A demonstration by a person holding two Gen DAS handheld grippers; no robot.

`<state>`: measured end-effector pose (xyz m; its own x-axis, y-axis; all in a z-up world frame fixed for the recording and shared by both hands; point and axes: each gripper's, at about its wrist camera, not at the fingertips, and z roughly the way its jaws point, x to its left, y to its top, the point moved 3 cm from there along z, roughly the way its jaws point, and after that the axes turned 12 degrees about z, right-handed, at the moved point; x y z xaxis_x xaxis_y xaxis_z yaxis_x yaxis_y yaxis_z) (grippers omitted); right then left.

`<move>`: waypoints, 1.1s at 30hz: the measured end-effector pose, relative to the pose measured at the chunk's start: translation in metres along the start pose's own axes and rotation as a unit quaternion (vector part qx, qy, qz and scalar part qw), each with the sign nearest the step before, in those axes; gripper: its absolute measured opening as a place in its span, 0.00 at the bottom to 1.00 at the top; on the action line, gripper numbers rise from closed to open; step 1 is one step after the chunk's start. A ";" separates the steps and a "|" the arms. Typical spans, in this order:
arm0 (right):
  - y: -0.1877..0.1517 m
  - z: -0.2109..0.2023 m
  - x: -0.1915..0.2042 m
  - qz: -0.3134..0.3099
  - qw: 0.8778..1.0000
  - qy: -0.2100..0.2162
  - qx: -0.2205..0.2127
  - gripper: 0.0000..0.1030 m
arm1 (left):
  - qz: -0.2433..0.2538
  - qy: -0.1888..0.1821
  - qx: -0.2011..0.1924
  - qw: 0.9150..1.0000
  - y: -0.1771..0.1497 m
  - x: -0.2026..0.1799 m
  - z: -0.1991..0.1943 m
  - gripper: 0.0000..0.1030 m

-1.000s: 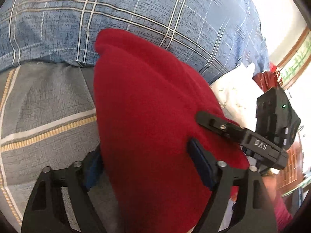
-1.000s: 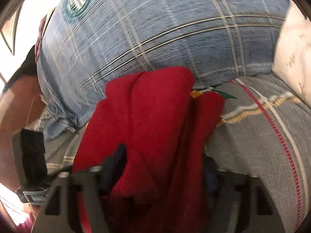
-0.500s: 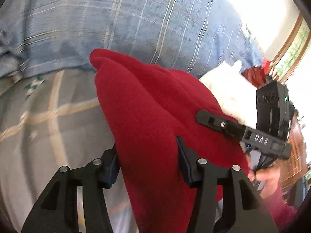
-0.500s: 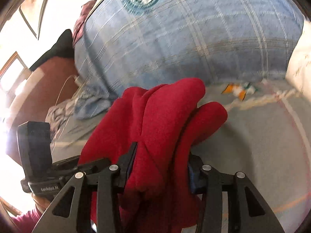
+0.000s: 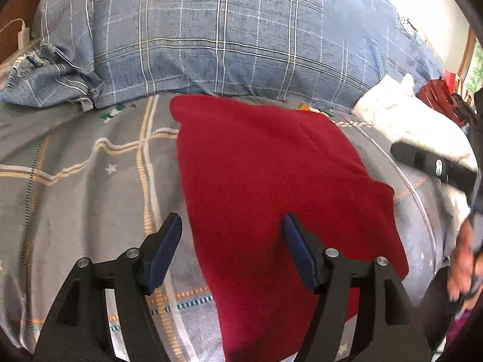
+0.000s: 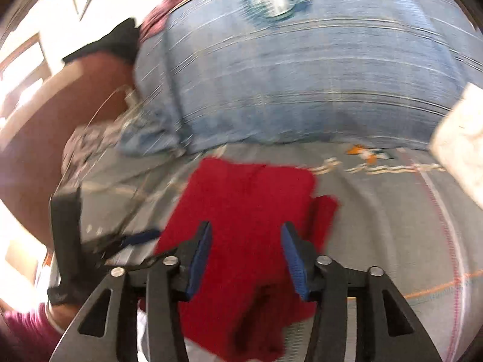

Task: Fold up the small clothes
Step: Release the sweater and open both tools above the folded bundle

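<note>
The left gripper (image 5: 231, 244) is held with its jaws apart and nothing between them; the folded red fleece garment (image 5: 271, 193) is spread on the grey patterned bedsheet (image 5: 84, 181) just beneath and ahead of its fingertips. The right gripper (image 6: 244, 253) is likewise parted above the same garment (image 6: 241, 211), in a blurred view. Beyond the garment, a blue plaid pillow (image 5: 226, 45) is seen, with a white cushion (image 5: 401, 114) off to the right.

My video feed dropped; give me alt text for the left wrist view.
A folded red fleece garment lies flat on the grey patterned bedsheet, the open left gripper above its near edge. A blue plaid pillow sits behind.
</note>
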<state>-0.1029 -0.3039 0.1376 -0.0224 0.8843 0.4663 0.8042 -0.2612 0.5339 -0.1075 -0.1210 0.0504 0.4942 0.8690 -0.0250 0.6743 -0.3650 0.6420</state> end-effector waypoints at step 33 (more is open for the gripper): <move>-0.042 -0.005 0.012 -0.005 0.993 -0.115 -0.020 0.56 | -0.002 0.080 -0.059 0.995 0.000 -0.003 -0.038 0.71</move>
<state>-0.1401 -0.2842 0.1237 0.1092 0.9507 0.2902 0.7801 -0.2629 0.5678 -0.1296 -0.1114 0.0794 0.3920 0.9156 0.0890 0.6025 -0.3286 0.7273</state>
